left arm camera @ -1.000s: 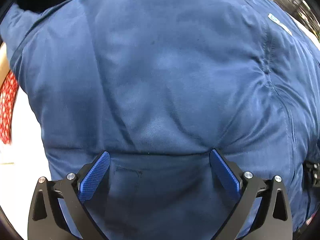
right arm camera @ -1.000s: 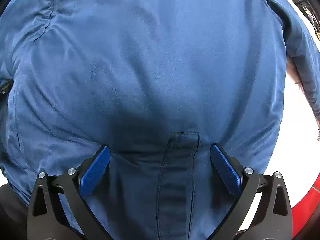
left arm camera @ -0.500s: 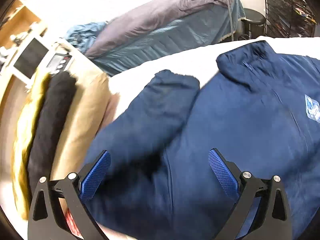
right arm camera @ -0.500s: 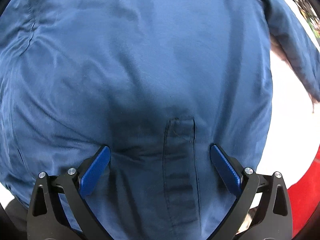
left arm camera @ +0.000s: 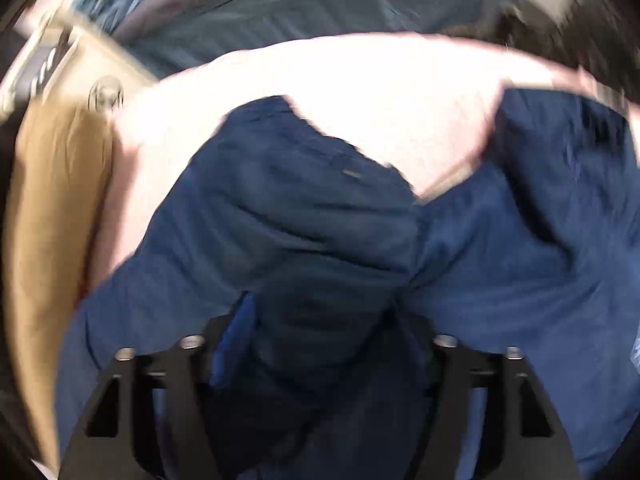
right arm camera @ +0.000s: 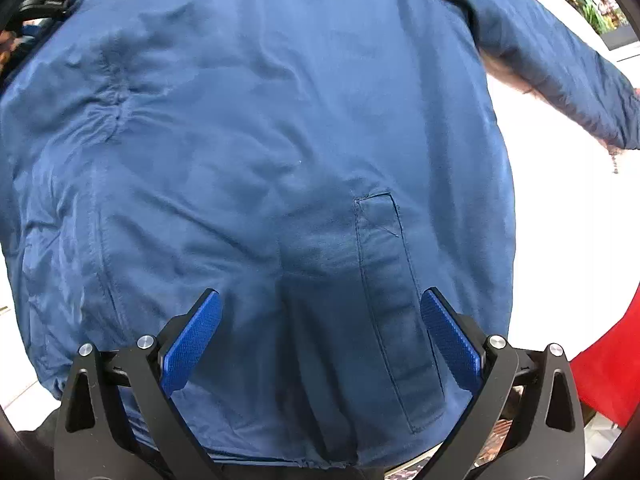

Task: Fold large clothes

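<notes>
Jacket (right arm camera: 280, 128) spread on white bed (left arm camera: 360, 92), front up, unfolded. Left gripper (left arm camera: 320, 344) bunches sleeve (left arm camera: 280, 208) between fingers; blur, clamp uncertain. Right gripper (right arm camera: 320, 332) fingers apart over hem. All folds remaining. Tan pile (left arm camera: 52, 208) leftward.

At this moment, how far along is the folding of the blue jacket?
Early. Done: the blue jacket lies spread on the white surface, pocket side up. In hand: the left gripper appears to have a bunch of sleeve fabric between its fingers, though the view is blurred. The right gripper hovers open over the hem. Left: the other sleeve lies outstretched and the body shows no fold.
</notes>
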